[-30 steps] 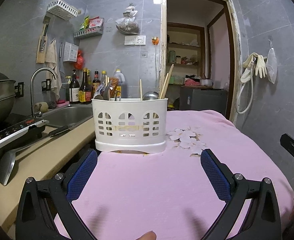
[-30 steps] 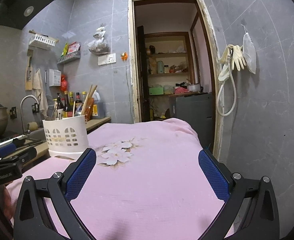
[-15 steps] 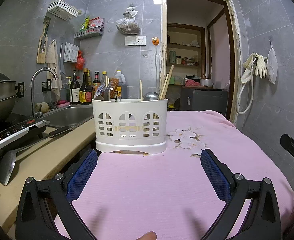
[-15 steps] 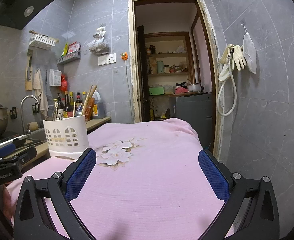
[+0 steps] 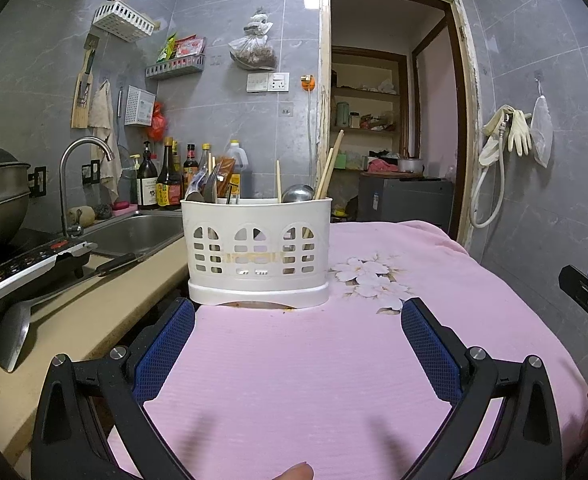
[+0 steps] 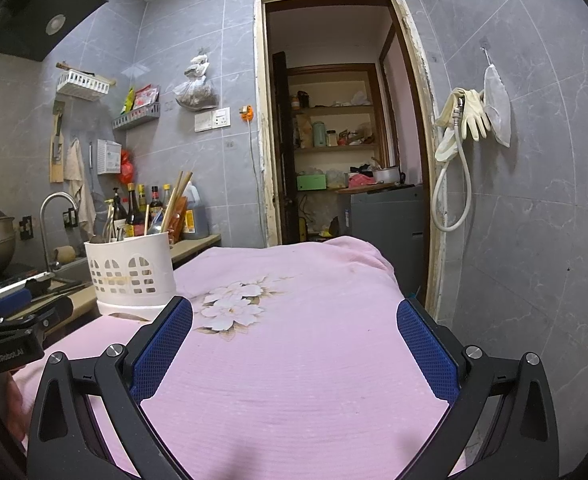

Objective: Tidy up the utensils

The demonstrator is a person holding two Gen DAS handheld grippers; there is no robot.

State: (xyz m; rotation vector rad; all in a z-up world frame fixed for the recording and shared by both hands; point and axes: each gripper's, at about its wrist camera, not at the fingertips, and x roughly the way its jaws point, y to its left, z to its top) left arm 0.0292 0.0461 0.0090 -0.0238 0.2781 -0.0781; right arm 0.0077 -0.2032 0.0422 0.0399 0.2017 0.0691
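Observation:
A white perforated utensil holder (image 5: 258, 252) stands on the pink flowered cloth (image 5: 334, 368), straight ahead of my left gripper (image 5: 297, 314). Chopsticks (image 5: 328, 170), a metal spoon (image 5: 297, 193) and other cutlery stick out of its top. My left gripper is open and empty, a short way in front of the holder. In the right wrist view the holder (image 6: 132, 274) sits at the left, and my right gripper (image 6: 294, 312) is open over the cloth (image 6: 294, 360) with nothing between its fingers.
A beige counter (image 5: 74, 320) on the left carries a ladle (image 5: 14, 334), an induction cooker (image 5: 18, 268) and a steel sink (image 5: 134, 234) with bottles behind. An open doorway (image 5: 390, 120) lies beyond the table. Gloves and a hose hang on the right wall (image 6: 466, 120).

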